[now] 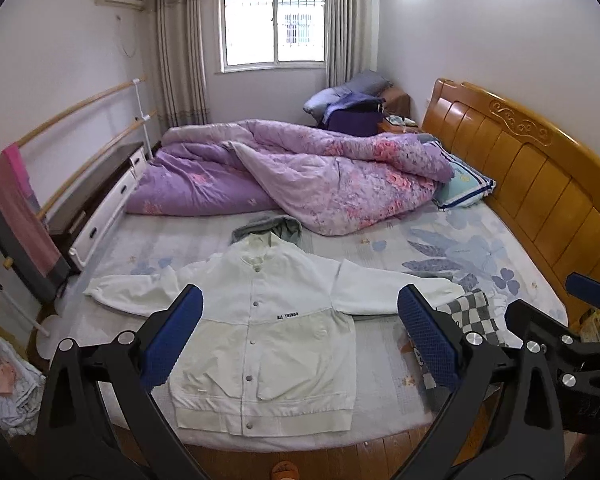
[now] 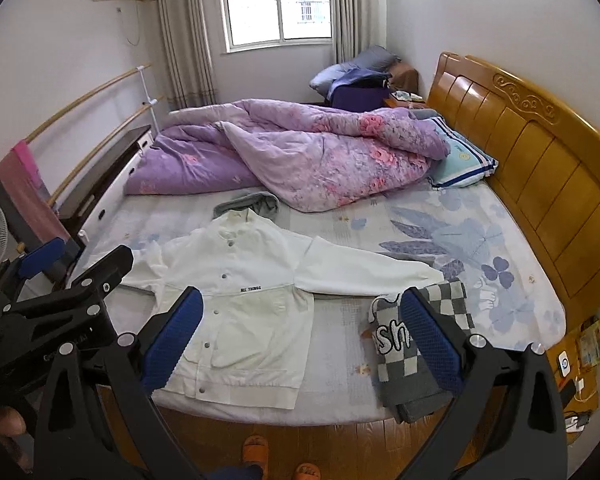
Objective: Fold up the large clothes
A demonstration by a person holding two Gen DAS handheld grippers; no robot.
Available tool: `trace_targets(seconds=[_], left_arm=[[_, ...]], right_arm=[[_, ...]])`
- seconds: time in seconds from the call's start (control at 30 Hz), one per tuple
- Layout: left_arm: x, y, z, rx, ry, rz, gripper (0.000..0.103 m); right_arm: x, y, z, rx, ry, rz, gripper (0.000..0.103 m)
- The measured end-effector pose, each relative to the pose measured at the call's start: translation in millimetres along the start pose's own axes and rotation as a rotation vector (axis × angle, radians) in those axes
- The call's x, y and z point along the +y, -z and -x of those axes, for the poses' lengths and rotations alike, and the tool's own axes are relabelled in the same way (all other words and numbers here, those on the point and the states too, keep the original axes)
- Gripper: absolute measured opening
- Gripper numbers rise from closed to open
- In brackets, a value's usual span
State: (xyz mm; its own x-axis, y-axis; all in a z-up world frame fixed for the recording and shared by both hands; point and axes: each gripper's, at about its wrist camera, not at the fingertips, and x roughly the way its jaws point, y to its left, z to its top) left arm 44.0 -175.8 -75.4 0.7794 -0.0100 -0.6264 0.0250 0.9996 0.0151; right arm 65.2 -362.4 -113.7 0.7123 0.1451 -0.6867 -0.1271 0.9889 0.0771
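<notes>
**White jacket lying flat on bed, both grippers standing wide and empty**

The white jacket (image 1: 260, 332) is lying face up on the floral bed sheet (image 1: 460, 248), snaps closed, both sleeves spreading outward toward 9 and 3 o'clock. Its hem is sitting at the mattress edge at 6 o'clock; its collar is pointing to 12 o'clock, overlapping a grey hooded garment (image 1: 270, 228). A checkered knit garment (image 2: 424, 344) is resting folded just beside the jacket's sleeve cuff at 3 o'clock.

The left gripper (image 1: 300, 340) is hovering above the jacket, blue pads spread wide, gripping nothing. The right gripper (image 2: 302, 340) is likewise standing wide and empty, between the jacket and the checkered knit. Each gripper is showing at the edge of the other's view.

A purple floral quilt (image 1: 300, 172) is bunching across the bed at 12 o'clock. A striped pillow (image 1: 464, 184) is lying against the wooden headboard (image 1: 532, 176) at 2 o'clock. Orange slippers (image 2: 256, 450) are showing on the floor at 6 o'clock.
</notes>
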Motion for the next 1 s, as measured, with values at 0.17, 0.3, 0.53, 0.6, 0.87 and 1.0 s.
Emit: trace_targets(seconds=[0.17,0.3,0.53,0.6,0.87,1.0], left_arm=[[-12,-2,32,-0.002,0.011,0.026,0.098],[-18,-4,47,-0.010,-0.016,0.019,0.098],[-15,-11,69,-0.020,-0.039,0.005,0.098],[-13,-13,71,-0.024,-0.042,-0.003,0.098],[-1,-25,78,-0.054,-0.028,-0.030,0.098],[2,-27,78,-0.054,-0.021,-0.027,0.098]], right_arm=[[-4,2,27,-0.027,0.000,0.017,0.095],[-7,2,44,-0.049,-0.004,0.018,0.095],[-4,0,57,-0.075,-0.010,-0.009,0.095],[-2,-2,62,-0.085,0.004,-0.017,0.095],[12,-8,73,-0.104,0.041,-0.034,0.095],[23,-9,77,-0.112,0.063,-0.027,0.095]])
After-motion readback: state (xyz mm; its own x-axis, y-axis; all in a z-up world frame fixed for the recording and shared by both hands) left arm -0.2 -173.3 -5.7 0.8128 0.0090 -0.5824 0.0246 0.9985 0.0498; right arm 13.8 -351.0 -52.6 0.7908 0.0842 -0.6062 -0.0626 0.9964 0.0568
